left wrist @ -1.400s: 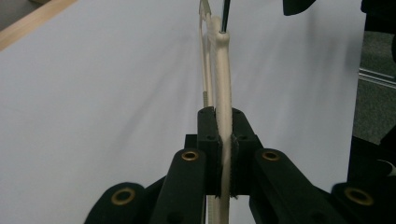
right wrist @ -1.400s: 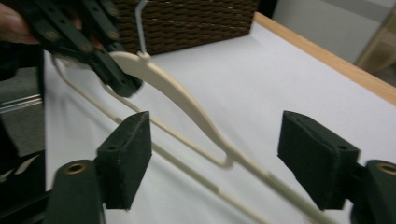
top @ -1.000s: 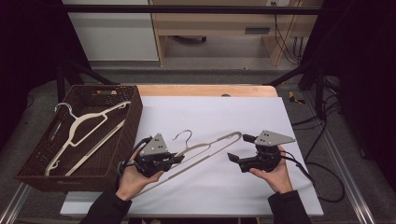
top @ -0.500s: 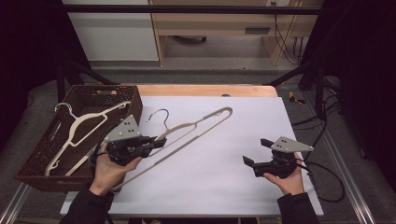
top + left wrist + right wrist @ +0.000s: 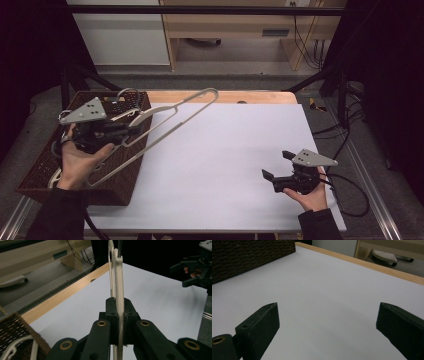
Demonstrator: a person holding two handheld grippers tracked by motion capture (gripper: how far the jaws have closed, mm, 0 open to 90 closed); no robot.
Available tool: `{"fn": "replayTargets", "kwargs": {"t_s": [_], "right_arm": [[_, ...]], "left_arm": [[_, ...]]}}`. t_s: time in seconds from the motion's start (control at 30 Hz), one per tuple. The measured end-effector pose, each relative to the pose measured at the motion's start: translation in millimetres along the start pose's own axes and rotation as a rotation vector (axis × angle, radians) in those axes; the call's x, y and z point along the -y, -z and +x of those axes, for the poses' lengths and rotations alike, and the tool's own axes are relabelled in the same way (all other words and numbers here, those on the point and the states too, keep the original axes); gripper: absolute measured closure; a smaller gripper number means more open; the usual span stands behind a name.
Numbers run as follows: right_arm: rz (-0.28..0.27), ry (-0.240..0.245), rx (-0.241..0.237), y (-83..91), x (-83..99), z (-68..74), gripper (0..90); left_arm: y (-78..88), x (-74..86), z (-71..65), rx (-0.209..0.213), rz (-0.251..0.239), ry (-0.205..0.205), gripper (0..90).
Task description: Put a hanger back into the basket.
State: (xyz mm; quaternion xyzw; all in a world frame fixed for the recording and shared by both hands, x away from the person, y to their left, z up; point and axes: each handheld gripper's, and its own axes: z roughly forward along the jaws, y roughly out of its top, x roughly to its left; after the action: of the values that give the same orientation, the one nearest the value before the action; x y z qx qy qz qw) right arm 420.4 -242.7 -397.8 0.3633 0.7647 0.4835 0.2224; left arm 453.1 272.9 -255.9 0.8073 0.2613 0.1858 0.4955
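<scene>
A cream hanger (image 5: 175, 122) hangs in the air, slanting over the right edge of a dark wicker basket (image 5: 127, 172), its metal hook above the basket. My left gripper (image 5: 131, 131) is shut on it near the hook end. In the left gripper view the hanger's (image 5: 119, 290) arm stands clamped between the pads of that gripper (image 5: 120, 315). My right gripper (image 5: 276, 165) rests low at the front right of the white table, far from the hanger. Its jaws have just been opening and stand wide in the right gripper view (image 5: 328, 312), with nothing between them.
Another pale hanger (image 5: 15, 350) lies inside the basket at the table's left. The white table top (image 5: 240, 150) has a wooden strip (image 5: 225, 96) along its far edge. The basket's wall (image 5: 249, 257) shows far off in the right gripper view. Cables trail at the right.
My left hand has lifted the hanger off the table and carried it left, over the basket's edge. The right gripper has drawn back from the hanger's end toward the front right.
</scene>
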Motion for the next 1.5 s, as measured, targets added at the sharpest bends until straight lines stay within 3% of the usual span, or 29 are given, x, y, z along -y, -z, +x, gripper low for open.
{"fn": "replayTargets", "kwargs": {"t_s": [0.03,0.07,0.3,0.63,1.27,1.5], "right_arm": [[0.000,0.000,0.000,0.0,0.0,0.0,5.2],[0.004,0.000,0.002,0.0,0.3,0.7,5.1],[0.016,0.008,0.004,-2.1,1.2,1.8,4.7],[0.021,0.011,0.000,-3.2,1.5,1.9,4.8],[0.030,0.017,-0.001,-3.6,1.5,1.7,5.1],[0.030,0.016,0.002,-3.3,1.6,1.0,5.0]], "left_arm": [[0.0,0.0,0.0,0.000,0.000,0.000,85.8],[7.4,4.3,11.3,-0.023,0.002,0.014,85.8],[25.9,26.6,46.6,-0.077,0.016,0.060,85.8],[42.0,55.0,85.6,-0.142,0.036,0.121,85.8],[54.9,91.7,126.3,-0.220,0.073,0.216,85.8],[61.7,104.0,136.0,-0.226,0.085,0.233,85.8]]}}
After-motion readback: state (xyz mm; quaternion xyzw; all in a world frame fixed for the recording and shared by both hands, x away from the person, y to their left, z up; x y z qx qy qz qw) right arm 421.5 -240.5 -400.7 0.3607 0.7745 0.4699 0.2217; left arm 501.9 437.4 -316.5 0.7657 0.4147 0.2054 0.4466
